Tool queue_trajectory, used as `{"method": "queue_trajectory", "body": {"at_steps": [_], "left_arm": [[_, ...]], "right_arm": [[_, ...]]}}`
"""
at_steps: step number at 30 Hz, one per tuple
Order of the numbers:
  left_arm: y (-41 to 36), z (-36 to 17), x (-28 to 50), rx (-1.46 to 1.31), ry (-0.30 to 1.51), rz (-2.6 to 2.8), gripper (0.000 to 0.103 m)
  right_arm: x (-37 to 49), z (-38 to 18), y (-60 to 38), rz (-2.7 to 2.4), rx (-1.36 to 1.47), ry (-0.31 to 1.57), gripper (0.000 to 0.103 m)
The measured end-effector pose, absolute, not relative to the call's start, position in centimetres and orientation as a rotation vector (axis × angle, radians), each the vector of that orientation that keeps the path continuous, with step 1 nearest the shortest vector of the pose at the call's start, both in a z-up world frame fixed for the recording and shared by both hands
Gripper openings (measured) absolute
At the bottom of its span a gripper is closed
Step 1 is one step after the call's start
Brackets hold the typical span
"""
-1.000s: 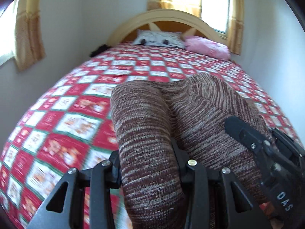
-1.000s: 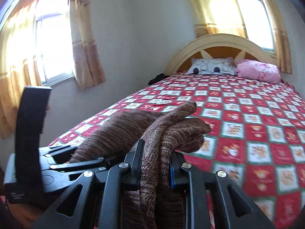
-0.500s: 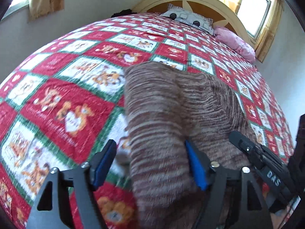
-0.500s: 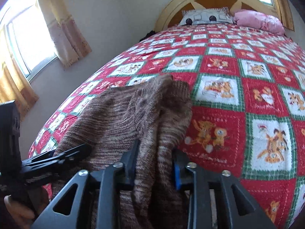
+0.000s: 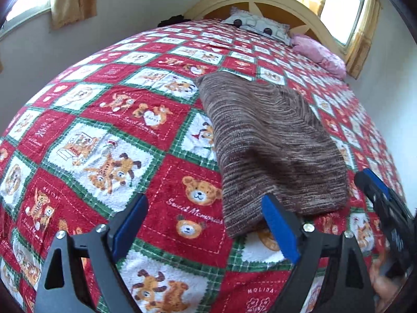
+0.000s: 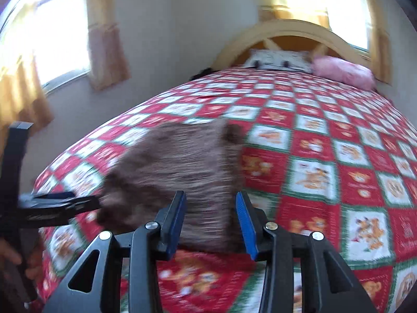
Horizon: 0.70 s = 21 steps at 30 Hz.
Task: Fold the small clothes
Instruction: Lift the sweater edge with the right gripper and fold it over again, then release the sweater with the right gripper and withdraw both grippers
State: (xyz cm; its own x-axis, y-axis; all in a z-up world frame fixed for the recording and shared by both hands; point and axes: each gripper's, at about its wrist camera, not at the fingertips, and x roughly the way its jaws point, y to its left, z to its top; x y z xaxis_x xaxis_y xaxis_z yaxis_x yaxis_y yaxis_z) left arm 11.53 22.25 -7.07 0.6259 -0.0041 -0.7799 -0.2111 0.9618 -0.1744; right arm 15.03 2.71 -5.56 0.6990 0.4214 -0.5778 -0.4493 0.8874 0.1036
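Observation:
A brown striped knit garment [image 5: 273, 140] lies folded flat on the red patterned bedspread [image 5: 109, 135]. It also shows, blurred, in the right wrist view [image 6: 182, 172]. My left gripper [image 5: 206, 224] is open and empty, just in front of the garment's near left corner. My right gripper [image 6: 211, 221] is open and empty, just in front of the garment's near edge. The right gripper also shows at the right edge of the left wrist view [image 5: 385, 208], and the left gripper shows at the left of the right wrist view [image 6: 52, 206].
A white patterned pillow [image 5: 258, 24] and a pink pillow [image 5: 320, 54] lie at the curved headboard [image 5: 260, 0]. A dark item [image 5: 170, 20] sits at the bed's far left corner. Walls, windows and yellow curtains [image 6: 106, 36] surround the bed.
Both grippers have let go of the garment and opened. The garment has dropped flat onto the bedspread, and both grippers have drawn back from it.

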Motion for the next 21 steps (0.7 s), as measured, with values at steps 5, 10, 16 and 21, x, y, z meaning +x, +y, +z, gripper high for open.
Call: {"method": "queue_trajectory", "body": {"at_steps": [5, 10, 16, 21], "left_arm": [[21.1, -9.2, 12.1, -0.127, 0.931, 0.226, 0.092], [21.9, -9.3, 10.6, -0.192, 0.912, 0.231, 0.092], [19.3, -7.3, 8.1, -0.073, 0.851, 0.253, 0.092], [17.4, -5.6, 6.0, -0.039, 0.749, 0.256, 0.095]], "right_arm": [[15.4, -8.8, 4.6, 0.502, -0.097, 0.758, 0.041], [15.7, -9.8, 3.6, 0.509, -0.035, 0.825, 0.041], [13.1, -8.9, 2.3, 0.465, 0.002, 0.854, 0.042], [10.4, -7.9, -0.1, 0.34, 0.103, 0.82, 0.072]]}}
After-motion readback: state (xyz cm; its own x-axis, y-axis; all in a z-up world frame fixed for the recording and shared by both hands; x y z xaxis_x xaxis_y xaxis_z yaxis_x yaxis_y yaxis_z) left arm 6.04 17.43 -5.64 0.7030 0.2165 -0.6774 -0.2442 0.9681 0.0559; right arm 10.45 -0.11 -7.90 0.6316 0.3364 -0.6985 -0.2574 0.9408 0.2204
